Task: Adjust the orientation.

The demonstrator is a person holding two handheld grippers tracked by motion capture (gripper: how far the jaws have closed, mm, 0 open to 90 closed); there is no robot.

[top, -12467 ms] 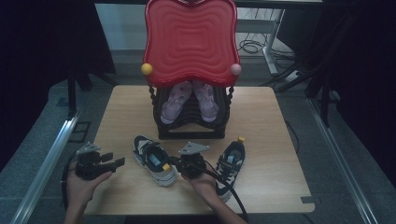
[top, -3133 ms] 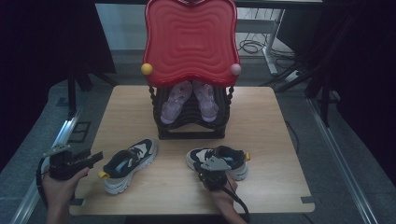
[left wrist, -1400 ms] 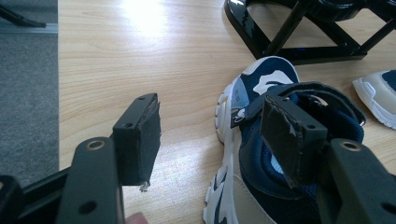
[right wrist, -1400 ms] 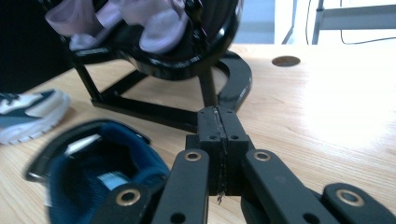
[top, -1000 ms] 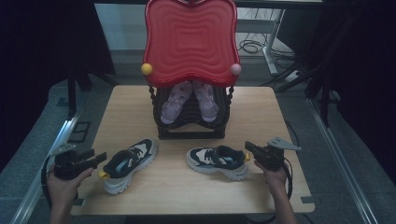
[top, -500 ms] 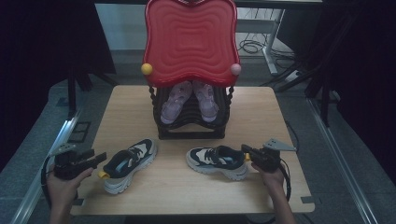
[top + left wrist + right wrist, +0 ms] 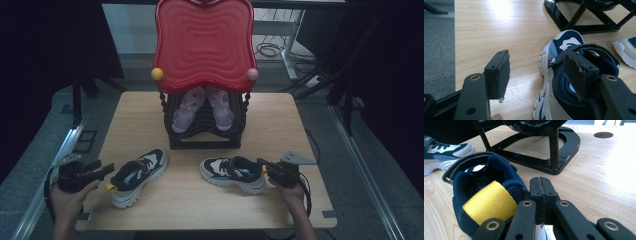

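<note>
Two navy, white and beige sneakers lie on the wooden table (image 7: 280,125). The left sneaker (image 7: 140,175) (image 7: 567,41) points up and right, its yellow heel tab toward my left gripper (image 7: 105,170) (image 7: 539,67). That gripper is open at the table's left edge, its right jaw over the sneaker's collar and nothing between the pads. The right sneaker (image 7: 232,172) (image 7: 481,177) lies toe to the left. My right gripper (image 7: 263,168) (image 7: 540,182) is shut and empty, its tips right beside the heel collar and the yellow pull tab (image 7: 490,203).
A black rack (image 7: 205,137) (image 7: 549,150) stands at the middle back of the table with a red wavy tray (image 7: 204,45) on top and a pair of pink shoes (image 7: 202,107) inside. A round hole (image 7: 603,134) is cut in the tabletop. Grey floor lies off the left edge.
My right gripper has edged left up to the right sneaker's heel. The left gripper and both sneakers have stayed put.
</note>
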